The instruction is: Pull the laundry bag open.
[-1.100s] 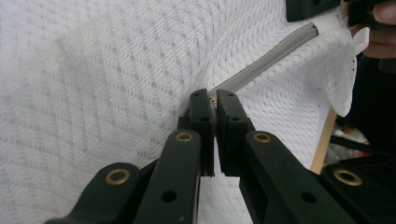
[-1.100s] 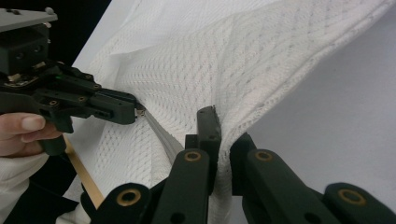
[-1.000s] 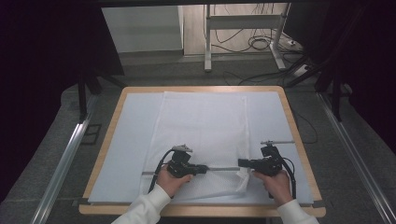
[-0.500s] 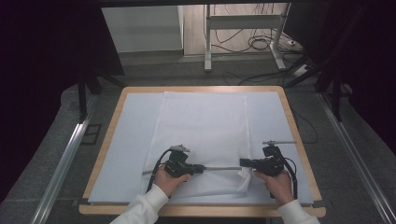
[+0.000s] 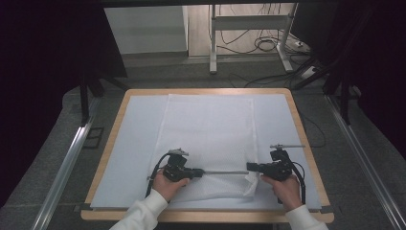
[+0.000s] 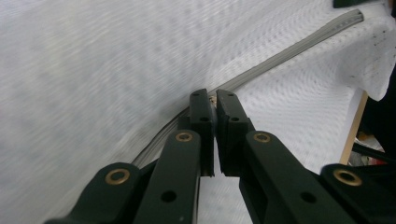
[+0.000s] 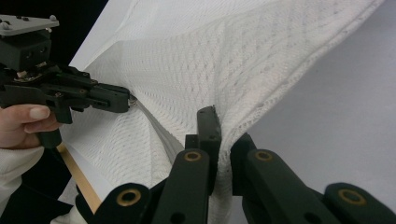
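We see a white knitted cloth [image 5: 210,139] spread along the middle of the table [image 5: 110,158], its near edge lifted off the light surface. The left gripper [image 5: 200,172] has its jaws pressed together on that near edge, at the left. The right gripper [image 5: 250,166] is clamped on the cloth's near right corner, which bunches up between its jaws

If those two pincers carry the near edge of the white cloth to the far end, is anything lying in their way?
Nothing visible does. The cloth lies flat and bare ahead of the left gripper and the right gripper.
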Demonstrator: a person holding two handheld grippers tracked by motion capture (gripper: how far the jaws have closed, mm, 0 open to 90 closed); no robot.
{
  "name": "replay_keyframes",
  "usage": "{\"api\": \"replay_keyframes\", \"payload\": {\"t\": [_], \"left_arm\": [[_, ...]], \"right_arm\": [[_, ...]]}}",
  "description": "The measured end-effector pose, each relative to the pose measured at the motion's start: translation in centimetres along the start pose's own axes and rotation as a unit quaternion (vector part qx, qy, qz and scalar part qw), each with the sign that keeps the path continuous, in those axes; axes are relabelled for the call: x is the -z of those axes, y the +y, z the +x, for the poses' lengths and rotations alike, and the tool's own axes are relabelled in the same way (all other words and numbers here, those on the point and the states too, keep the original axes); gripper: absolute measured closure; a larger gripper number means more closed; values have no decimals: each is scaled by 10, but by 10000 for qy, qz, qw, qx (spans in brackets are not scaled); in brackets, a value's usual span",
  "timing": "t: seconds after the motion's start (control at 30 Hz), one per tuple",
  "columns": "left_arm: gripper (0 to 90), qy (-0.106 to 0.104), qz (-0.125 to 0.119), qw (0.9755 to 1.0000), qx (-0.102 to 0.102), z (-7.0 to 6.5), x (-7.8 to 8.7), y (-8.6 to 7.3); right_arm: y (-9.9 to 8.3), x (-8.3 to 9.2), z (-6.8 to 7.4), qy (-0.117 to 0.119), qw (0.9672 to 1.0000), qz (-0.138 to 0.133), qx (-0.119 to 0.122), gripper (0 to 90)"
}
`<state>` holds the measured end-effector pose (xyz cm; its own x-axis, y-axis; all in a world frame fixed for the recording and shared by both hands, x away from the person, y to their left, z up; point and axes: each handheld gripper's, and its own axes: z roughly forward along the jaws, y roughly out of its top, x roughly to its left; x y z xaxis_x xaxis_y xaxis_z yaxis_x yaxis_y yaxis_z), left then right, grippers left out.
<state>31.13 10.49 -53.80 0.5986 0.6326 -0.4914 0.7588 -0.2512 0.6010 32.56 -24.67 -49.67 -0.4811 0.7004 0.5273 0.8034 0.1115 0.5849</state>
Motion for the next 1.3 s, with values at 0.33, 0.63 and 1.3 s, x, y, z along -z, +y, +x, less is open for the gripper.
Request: {"api": "replay_keyframes", "payload": {"t": [0.33, 0.63, 1.3], "left_arm": [[875, 57, -4, 10000, 31, 9, 12, -5], [876, 97, -37, 9999, 111, 16, 22, -9], [875, 173, -59, 9997, 166, 22, 34, -17]], "right_arm": [[0, 1, -1, -33, 10000, 6, -12, 884], [0, 0, -1, -51, 10000, 16, -6, 883], [-1, 0, -3, -100, 9999, 44, 6, 883]]}}
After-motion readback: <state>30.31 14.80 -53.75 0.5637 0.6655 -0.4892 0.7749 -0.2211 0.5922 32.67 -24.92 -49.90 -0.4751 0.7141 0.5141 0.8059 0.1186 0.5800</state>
